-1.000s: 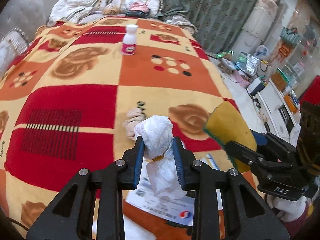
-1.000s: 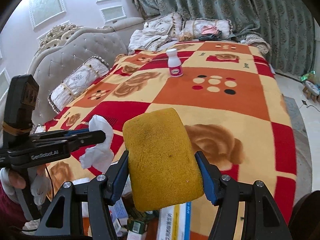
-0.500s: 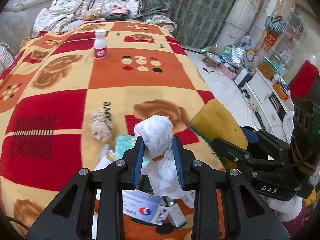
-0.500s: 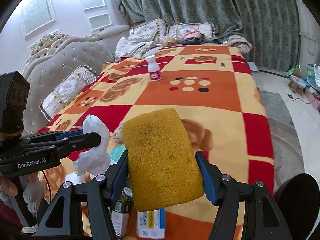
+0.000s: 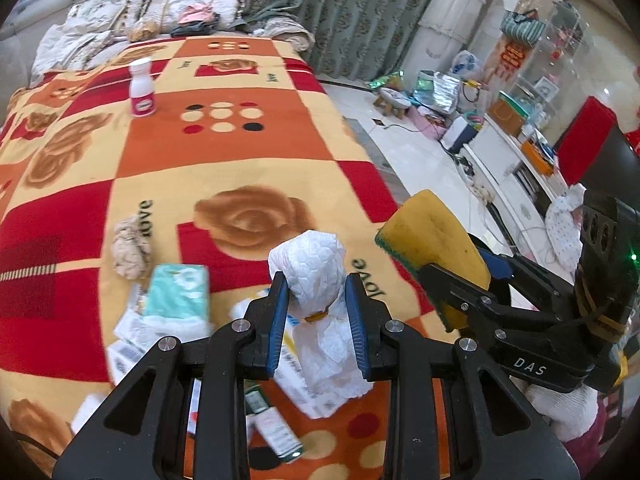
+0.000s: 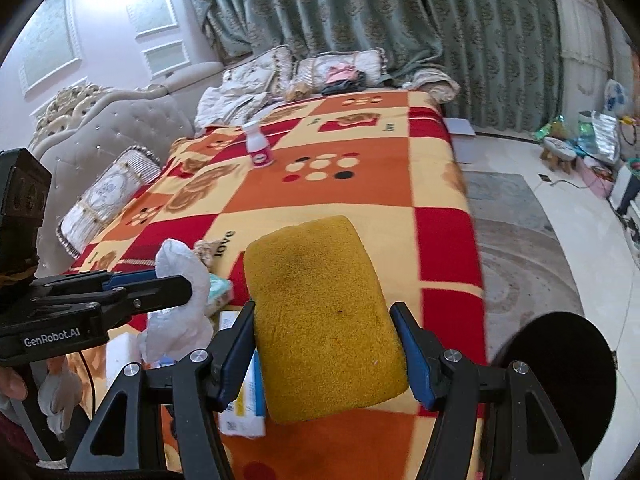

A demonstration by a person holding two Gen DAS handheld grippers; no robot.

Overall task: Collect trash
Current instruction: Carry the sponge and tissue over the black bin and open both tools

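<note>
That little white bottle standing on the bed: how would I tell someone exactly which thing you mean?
Start from the big bed under its orange, red and cream checked blanket. Look to the far half, short of the pillows. There the white bottle stands upright and alone, with a pink label round its lower part, while the other litter lies flat, piled at the near end.

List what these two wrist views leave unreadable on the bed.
- Small boxes, left wrist view: print blurred, partly hidden behind the left tongs and their white tissue.
- Box, right wrist view: mostly hidden under the yellow sponge in the right tongs.
- White bottle: label too small.
</note>
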